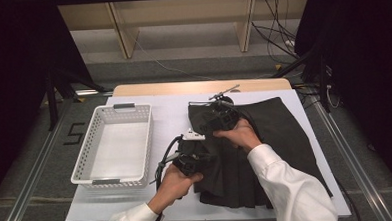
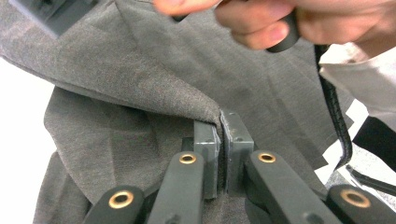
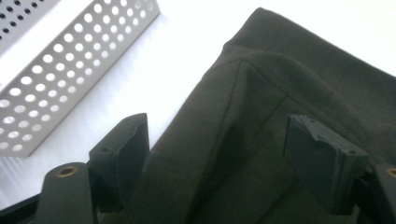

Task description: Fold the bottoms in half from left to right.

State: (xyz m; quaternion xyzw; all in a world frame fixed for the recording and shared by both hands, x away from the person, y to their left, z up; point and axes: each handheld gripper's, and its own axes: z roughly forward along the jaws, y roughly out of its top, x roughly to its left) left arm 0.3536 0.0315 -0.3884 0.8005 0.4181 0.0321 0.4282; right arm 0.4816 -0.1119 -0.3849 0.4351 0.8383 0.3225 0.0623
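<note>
Dark grey woven skirt [image 1: 265,147] lay on white surface [image 1: 169,116] right of basket [image 1: 113,144] | soft, light, limp; best pinched at folded edge | left gripper [image 2: 223,140] clamped fold | right gripper [image 3: 243,154] wide, cloth between jaws, ungripped.

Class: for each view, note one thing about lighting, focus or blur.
High view: dim surroundings, bright white table. Left gripper view: the hand at top is blurred, the grey woven cloth sharp. Right gripper view: white perforated plastic basket overexposed, the cloth very dark.
</note>
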